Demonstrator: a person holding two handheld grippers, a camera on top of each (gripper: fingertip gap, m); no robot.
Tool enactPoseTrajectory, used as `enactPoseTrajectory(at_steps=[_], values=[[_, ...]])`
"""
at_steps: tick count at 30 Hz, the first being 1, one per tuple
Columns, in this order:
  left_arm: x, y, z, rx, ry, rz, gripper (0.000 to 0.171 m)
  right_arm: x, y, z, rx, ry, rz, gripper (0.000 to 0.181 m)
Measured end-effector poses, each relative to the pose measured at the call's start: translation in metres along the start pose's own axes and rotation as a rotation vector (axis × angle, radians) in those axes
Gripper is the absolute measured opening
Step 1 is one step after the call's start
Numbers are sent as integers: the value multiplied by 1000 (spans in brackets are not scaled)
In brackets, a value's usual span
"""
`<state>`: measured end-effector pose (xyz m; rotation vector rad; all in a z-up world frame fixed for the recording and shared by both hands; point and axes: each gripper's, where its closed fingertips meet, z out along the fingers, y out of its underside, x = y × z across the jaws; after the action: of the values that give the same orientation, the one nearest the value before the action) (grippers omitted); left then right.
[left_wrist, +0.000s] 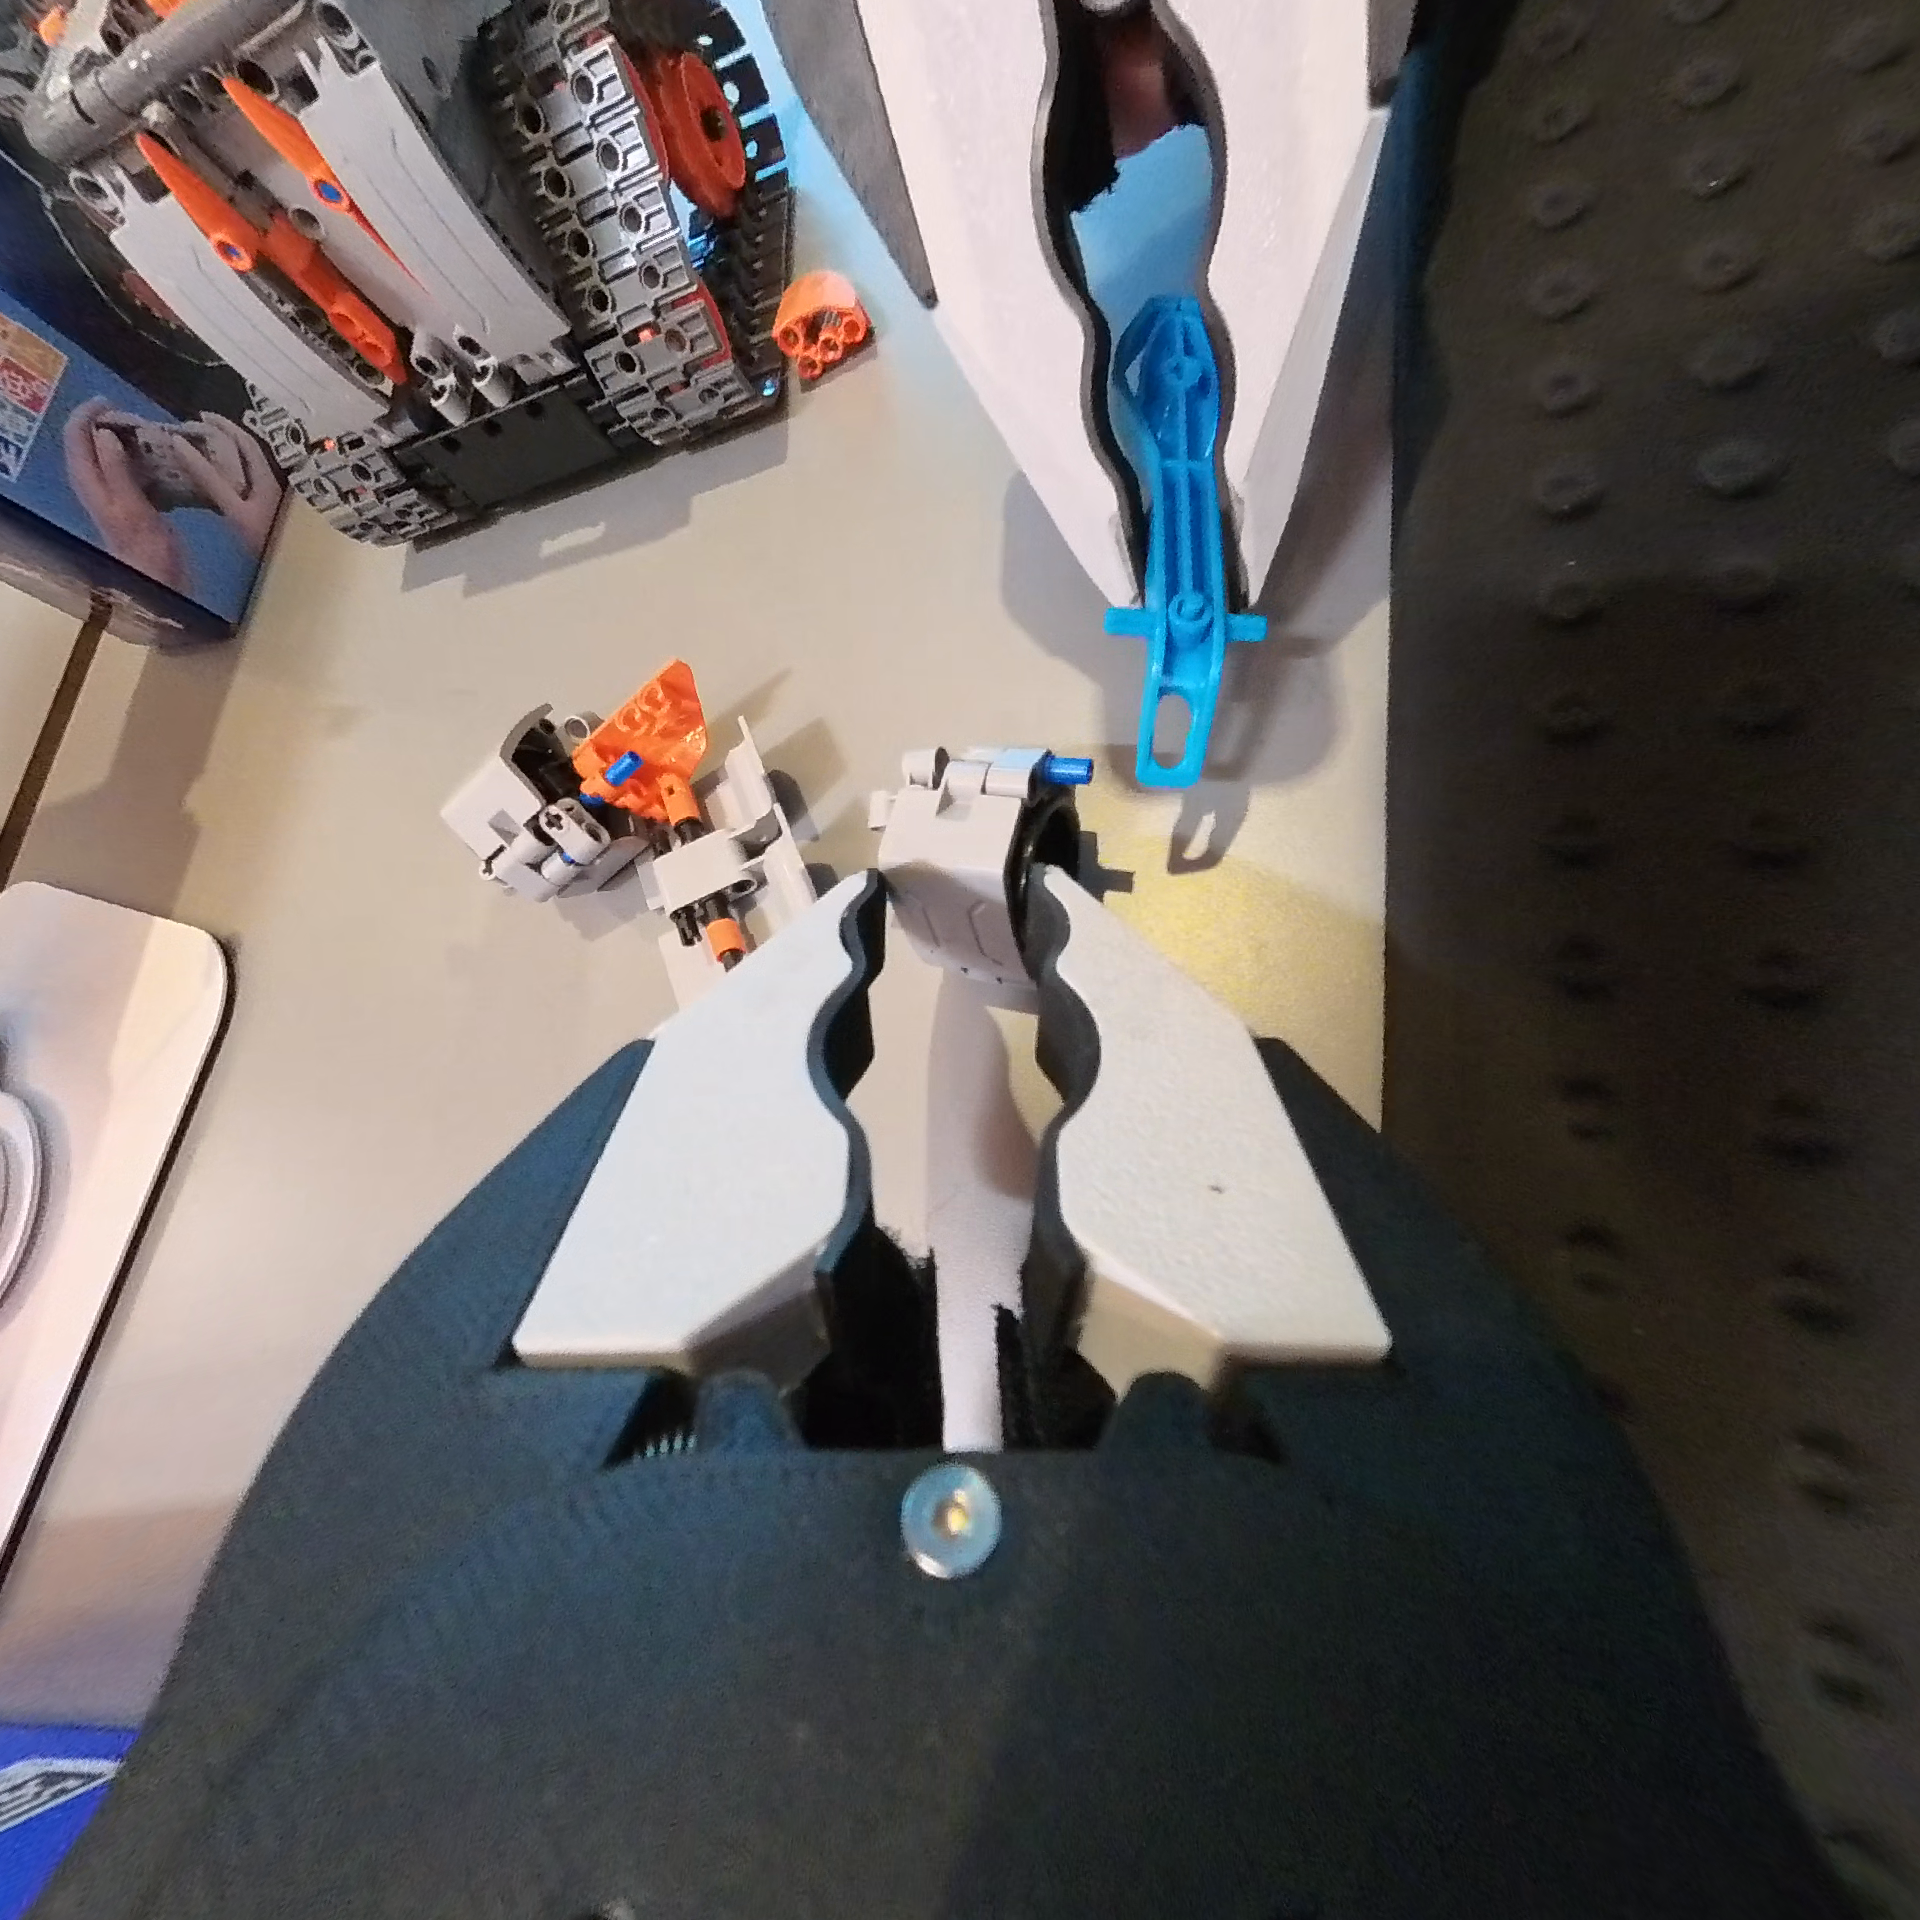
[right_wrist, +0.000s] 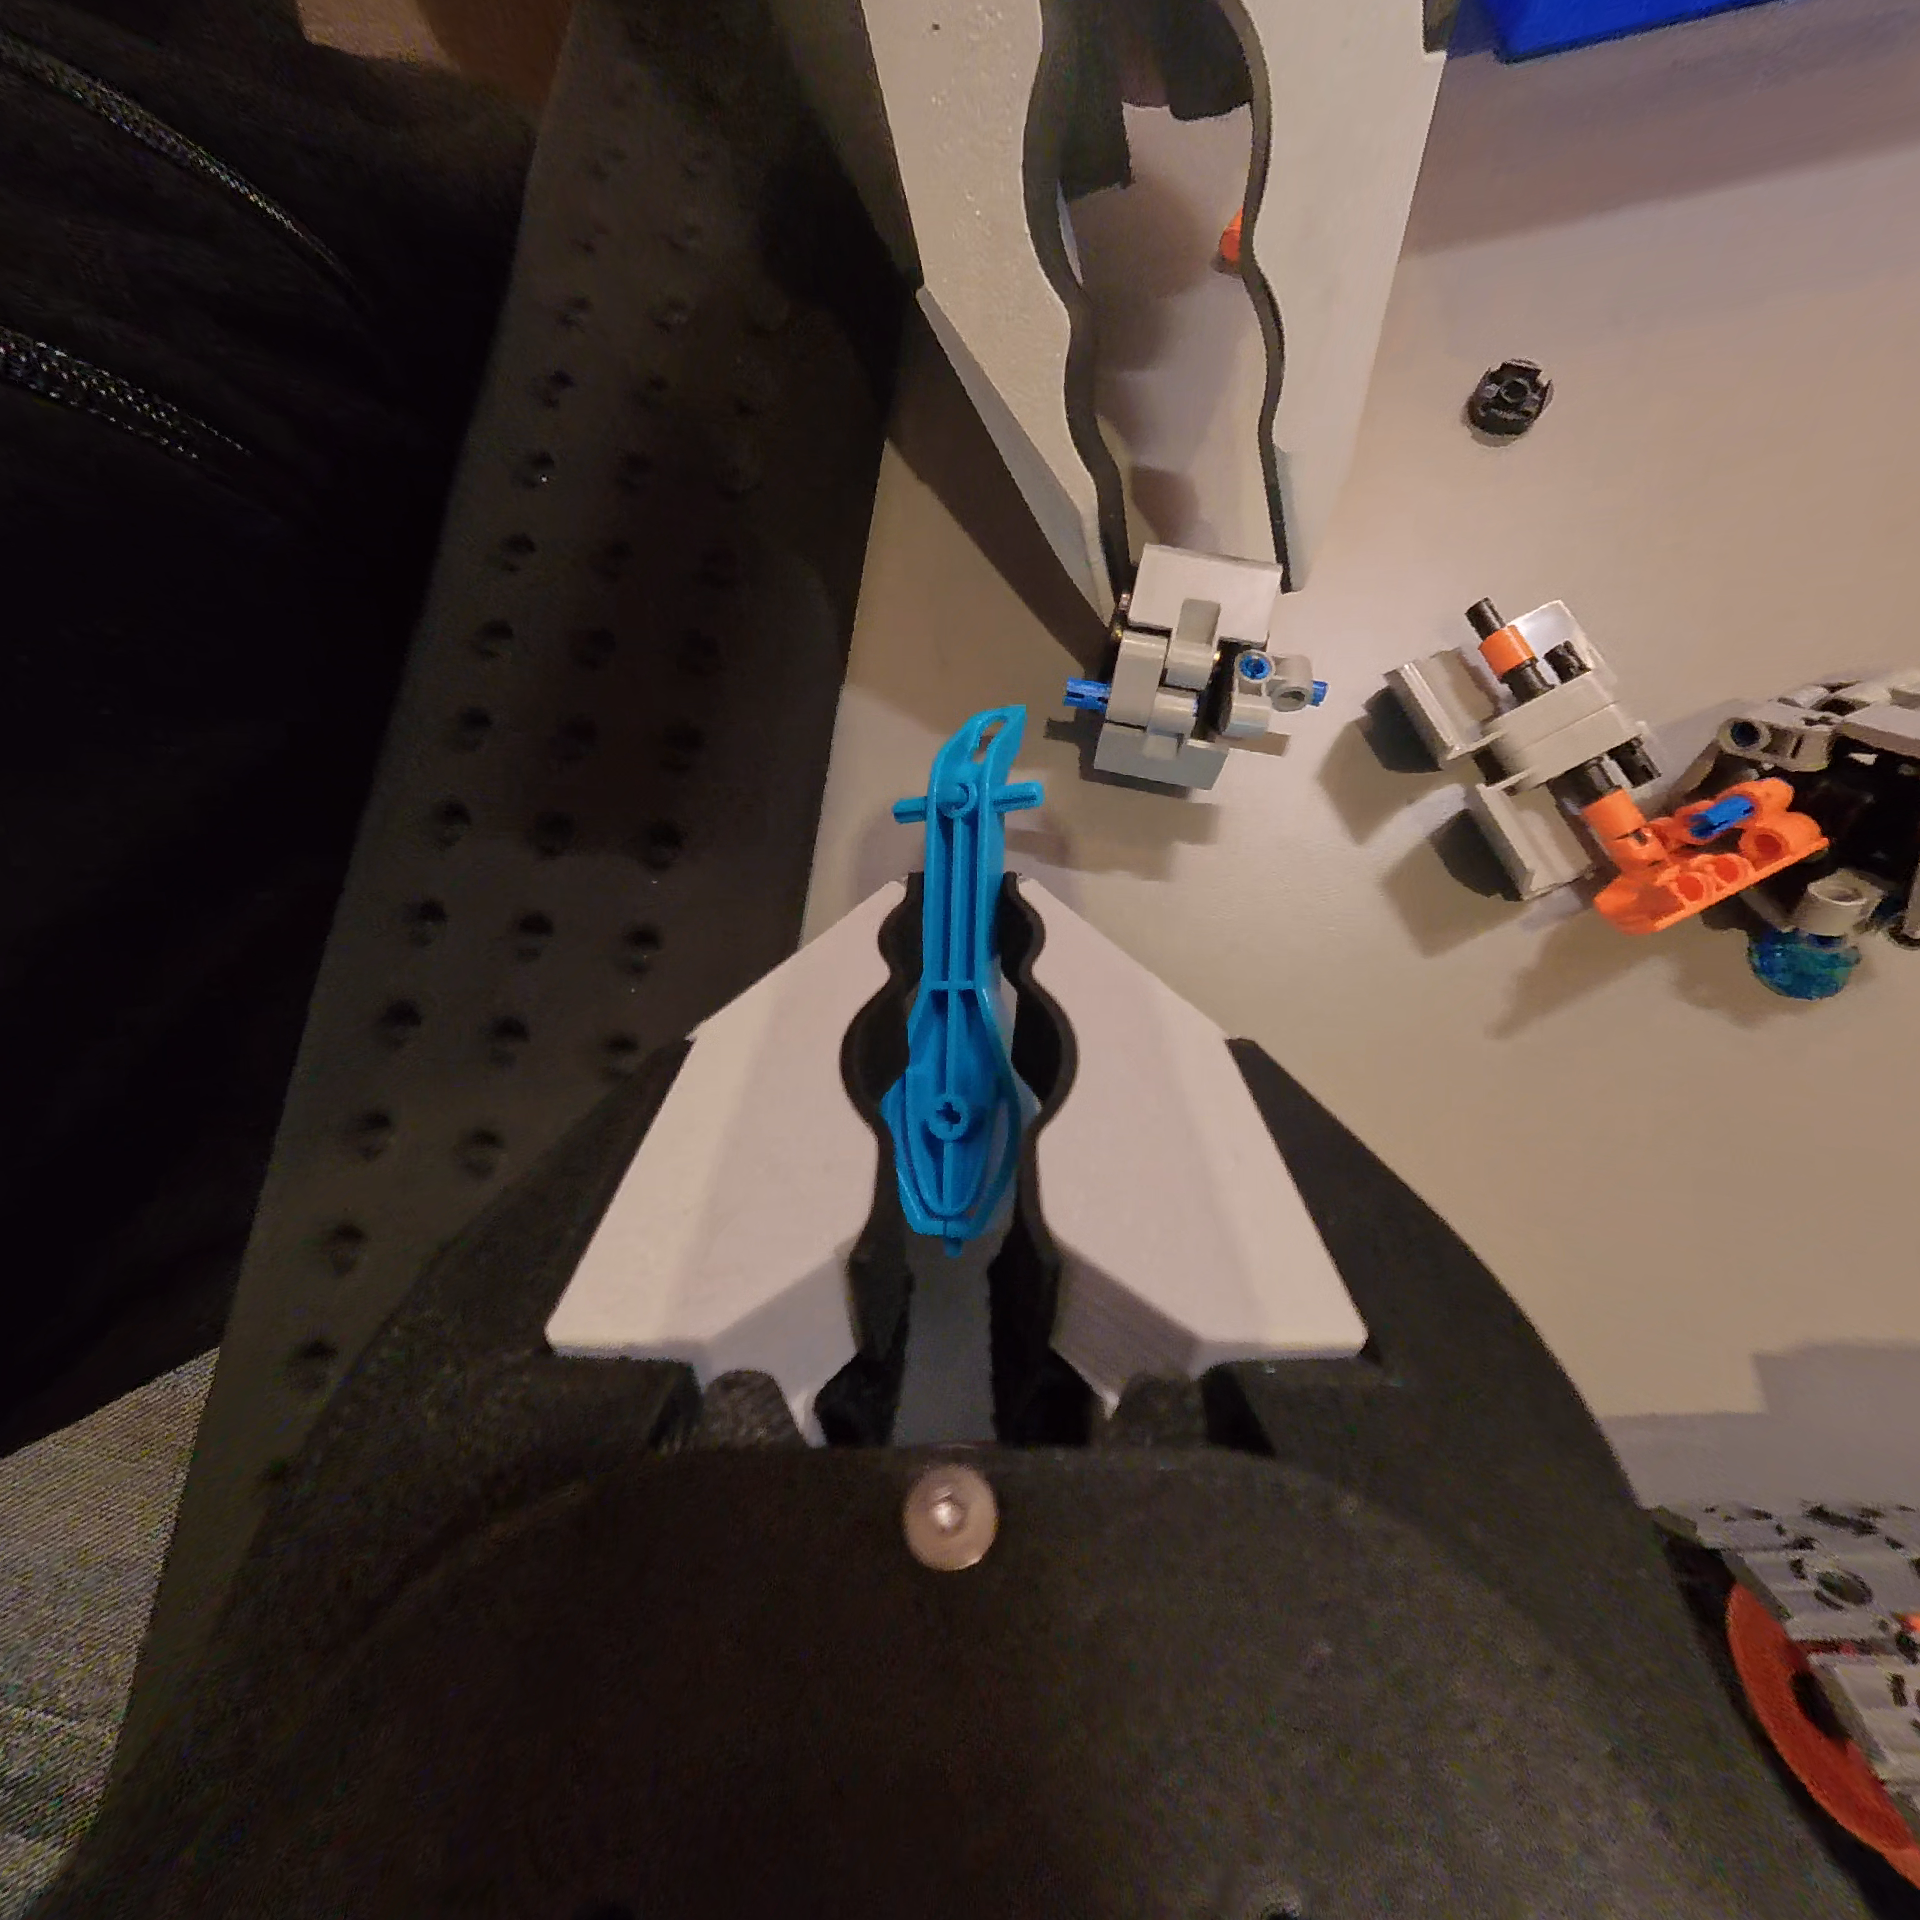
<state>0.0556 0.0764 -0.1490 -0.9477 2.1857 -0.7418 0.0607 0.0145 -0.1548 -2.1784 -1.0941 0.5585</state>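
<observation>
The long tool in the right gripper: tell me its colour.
Bright blue. The tool shows best in the right wrist view, clamped between the right gripper's fingers.

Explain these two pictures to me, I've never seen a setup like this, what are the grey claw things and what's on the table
A person holds two hand-held grippers; each picture comes from a camera looking along one gripper's fingers. In the left wrist view, the left gripper is shut on a grey brick assembly. In the right wrist view, the right gripper is shut on a blue plastic tool. Each gripper also shows in the other's view. On the beige table lie a grey-and-orange subassembly, a tracked brick vehicle and a small black round piece.
</observation>
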Motion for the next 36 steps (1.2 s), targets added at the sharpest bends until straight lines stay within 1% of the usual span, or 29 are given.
enactPoseTrajectory(at_steps=[4,9,14,17,19,24,26,29,32,33,34,35,36], values=[[1,0,1,1,-6,30,25,1,1,-2,1,3,4,11],[-2,1,0,-3,-77,139,24,16,1,-12,43,38,100,11],[-1,0,0,-3,-87,196,25,22,5,-10,35,53,135,11],[-1,2,0,-10,-77,207,26,24,8,-7,20,69,146,11],[0,3,0,-17,-68,199,33,28,6,-8,34,83,160,11],[-1,-2,-3,9,-67,186,38,31,3,-15,59,105,158,11],[-2,-10,-6,37,-64,169,39,32,0,-18,73,122,134,11],[0,-29,-9,84,-47,160,37,23,-13,-20,101,140,15,11],[1,-42,-6,97,-20,159,35,22,-16,-19,77,188,-73,11],[2,-45,-5,98,-3,160,33,20,-19,-19,81,193,-105,11],[7,-48,-3,100,37,154,26,17,-21,-20,88,195,-132,11],[15,-50,-2,103,100,140,13,16,-23,-21,90,204,-160,11],[17,-51,-1,102,128,118,11,17,-25,-23,91,220,-188,11]])
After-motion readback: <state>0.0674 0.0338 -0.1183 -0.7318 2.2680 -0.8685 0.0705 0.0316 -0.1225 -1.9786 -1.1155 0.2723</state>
